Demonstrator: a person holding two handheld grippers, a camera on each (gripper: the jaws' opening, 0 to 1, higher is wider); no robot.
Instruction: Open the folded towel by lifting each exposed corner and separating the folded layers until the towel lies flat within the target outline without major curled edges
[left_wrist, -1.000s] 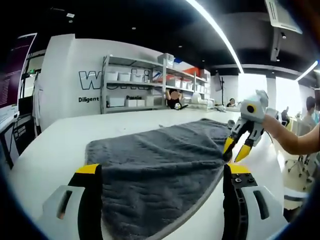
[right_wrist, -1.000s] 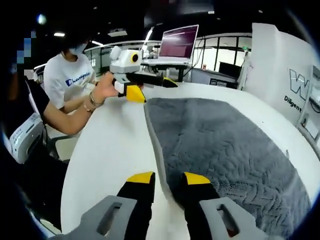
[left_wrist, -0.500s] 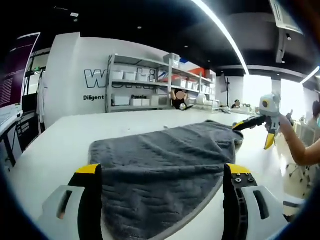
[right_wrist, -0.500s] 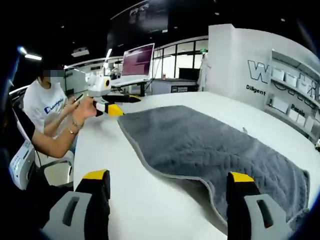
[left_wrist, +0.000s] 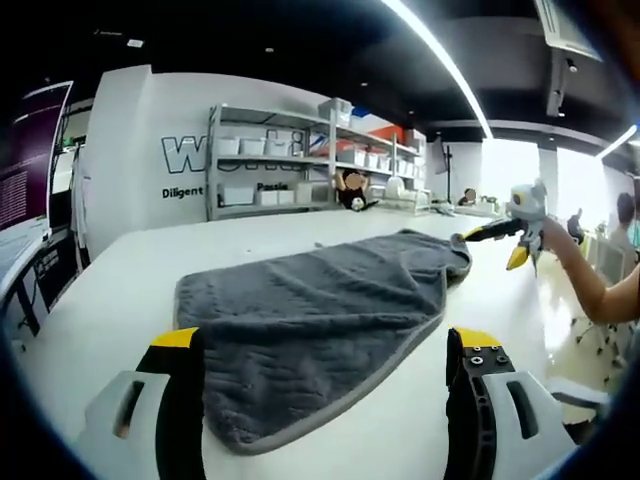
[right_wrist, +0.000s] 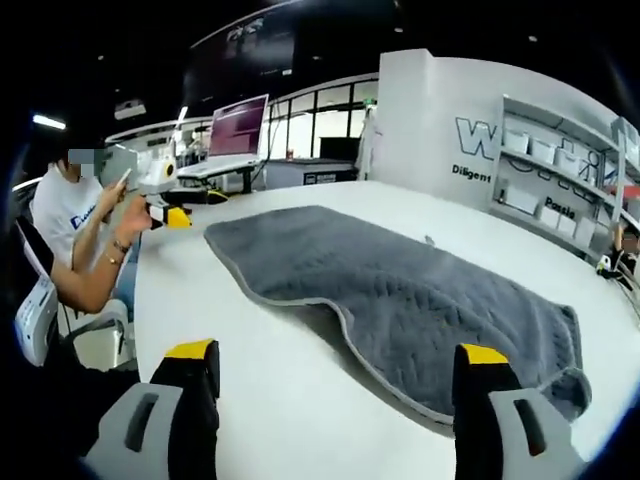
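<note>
One grey towel (left_wrist: 310, 320) lies on the white desk (right_wrist: 290, 380), bare desk all round; left gripper (left_wrist: 325, 400) and right gripper (right_wrist: 335, 410) jaws spread wide, empty.

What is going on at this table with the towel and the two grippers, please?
A person is unfolding a grey towel on a white table with two handheld grippers. Right now both the left gripper and the right gripper are open and off the cloth. The towel lies mostly spread out, though one corner looks curled.
</note>
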